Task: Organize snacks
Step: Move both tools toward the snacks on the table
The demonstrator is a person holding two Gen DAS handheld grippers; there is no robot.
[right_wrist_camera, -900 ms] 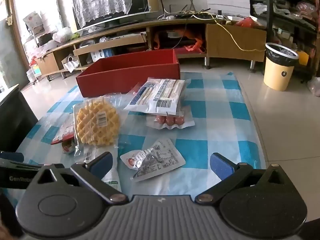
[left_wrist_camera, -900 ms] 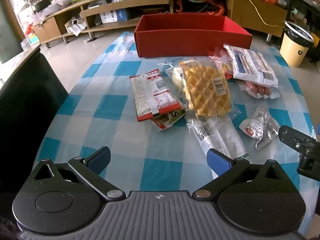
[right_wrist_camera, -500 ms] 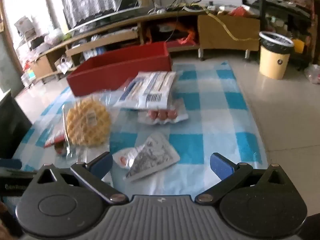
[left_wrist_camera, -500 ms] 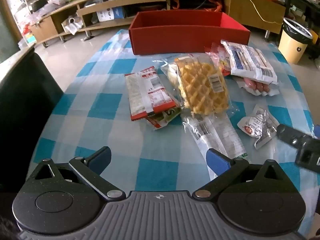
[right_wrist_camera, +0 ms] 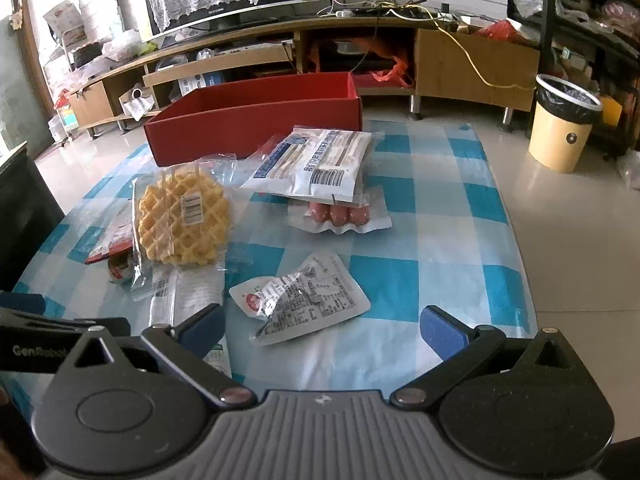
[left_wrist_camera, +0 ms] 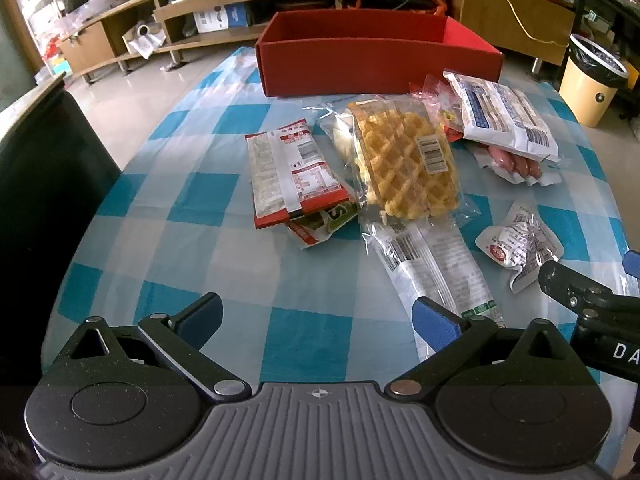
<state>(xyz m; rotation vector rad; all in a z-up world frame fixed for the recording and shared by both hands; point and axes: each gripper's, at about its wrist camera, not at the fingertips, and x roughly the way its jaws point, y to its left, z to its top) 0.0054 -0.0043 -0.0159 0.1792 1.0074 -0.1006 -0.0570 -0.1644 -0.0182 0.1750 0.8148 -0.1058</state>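
- The left gripper [left_wrist_camera: 318, 318] is held wide open above the near edge of the checked tablecloth [left_wrist_camera: 192, 196]; nothing is gripped between its blue pads [left_wrist_camera: 436, 324].
- At 11 o'clock from the left gripper, a red-and-white packet [left_wrist_camera: 288, 172] is laid flat on a second small packet [left_wrist_camera: 320, 226].
- At 12 o'clock, a bagged waffle [left_wrist_camera: 404, 164] is placed; its lower edge is overlapped onto a long clear packet [left_wrist_camera: 432, 264].
- At the far edge, a red box [left_wrist_camera: 376, 64] is seen, open-topped.
- At 1 o'clock, a blue-and-white packet [left_wrist_camera: 500, 120] is rested over a sausage pack [left_wrist_camera: 520, 166].
- The right gripper [right_wrist_camera: 322, 326] is likewise spread wide and empty; a small silver sachet [right_wrist_camera: 300, 300] is located at its 12 o'clock, just beyond the fingertips.
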